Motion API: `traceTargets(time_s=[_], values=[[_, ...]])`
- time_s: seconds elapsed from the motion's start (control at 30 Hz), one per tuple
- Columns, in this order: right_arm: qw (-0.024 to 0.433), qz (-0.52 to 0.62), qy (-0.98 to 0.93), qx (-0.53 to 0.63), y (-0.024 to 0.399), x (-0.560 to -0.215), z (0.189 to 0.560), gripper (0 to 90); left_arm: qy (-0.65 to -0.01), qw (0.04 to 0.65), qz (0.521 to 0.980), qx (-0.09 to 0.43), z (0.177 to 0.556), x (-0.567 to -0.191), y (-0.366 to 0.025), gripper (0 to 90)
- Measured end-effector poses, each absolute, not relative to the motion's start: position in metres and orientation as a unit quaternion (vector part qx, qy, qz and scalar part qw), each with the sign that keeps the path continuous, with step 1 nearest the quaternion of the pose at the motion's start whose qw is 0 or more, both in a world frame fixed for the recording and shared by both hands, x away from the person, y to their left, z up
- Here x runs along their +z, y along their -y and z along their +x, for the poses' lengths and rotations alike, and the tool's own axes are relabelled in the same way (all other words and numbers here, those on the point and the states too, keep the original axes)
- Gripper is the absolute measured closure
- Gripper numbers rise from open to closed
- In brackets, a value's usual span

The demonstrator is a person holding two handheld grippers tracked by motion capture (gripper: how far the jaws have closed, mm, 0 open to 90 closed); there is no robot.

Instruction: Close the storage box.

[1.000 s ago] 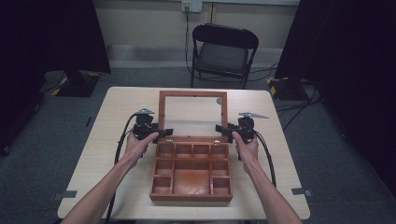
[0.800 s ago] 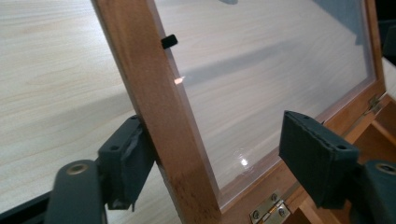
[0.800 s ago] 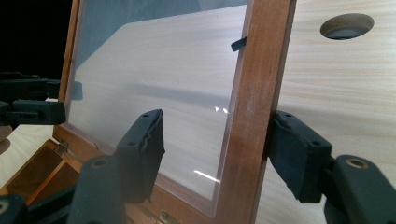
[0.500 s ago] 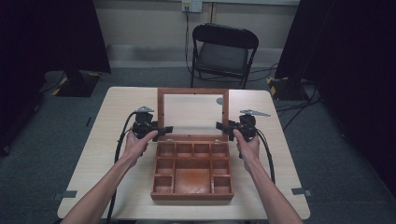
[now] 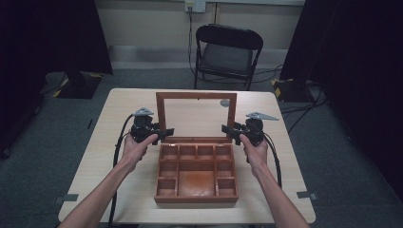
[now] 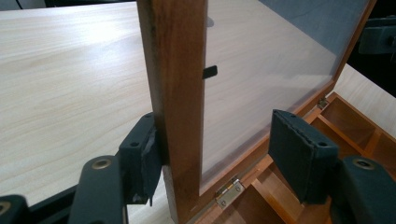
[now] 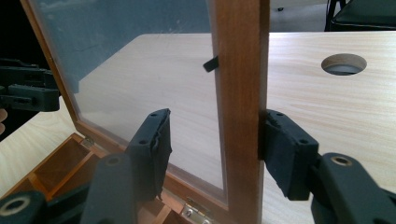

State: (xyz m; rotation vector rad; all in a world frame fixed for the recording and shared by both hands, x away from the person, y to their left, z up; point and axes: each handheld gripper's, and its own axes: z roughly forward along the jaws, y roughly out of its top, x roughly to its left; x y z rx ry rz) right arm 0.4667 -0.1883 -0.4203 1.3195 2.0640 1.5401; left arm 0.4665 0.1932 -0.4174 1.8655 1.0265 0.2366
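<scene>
Both grippers, left (image 5: 167, 131) and right (image 5: 225, 128), straddle the lid (image 5: 196, 96) frame's side rails (glass-paned, no writing readable); their jaws have just been closing, with one pad touching and one clear.

- High view: fixed above the person's side, looking forward and down across the whole table (image 5: 119, 102) from afar.
- Left gripper view: very close, looking along its jaws at the lid (image 6: 177, 93).
- Right gripper view: equally close; both share the lid's (image 7: 240, 93) glass pane.
</scene>
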Motion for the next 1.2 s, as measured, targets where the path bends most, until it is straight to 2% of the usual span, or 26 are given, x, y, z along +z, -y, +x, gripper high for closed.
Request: traceTargets(time_s=[0.27, 0.6, 1.2], values=[[0.119, 0.456, -0.711, 0.521, 0.189, -0.415, 0.46, 50.6, -0.409, 0.479, 0.77, 0.105, 0.455, -0.413, -0.195, 38.6], [0.123, 0.461, -0.71, 0.518, 0.188, -0.414, 0.452, 49.2, -0.417, 0.497, 0.754, 0.1, 0.456, -0.413, -0.202, 51.9], [0.106, 0.47, -0.718, 0.502, 0.187, -0.409, 0.433, 47.7, -0.413, 0.492, 0.761, 0.091, 0.45, -0.409, -0.204, 48.0]])
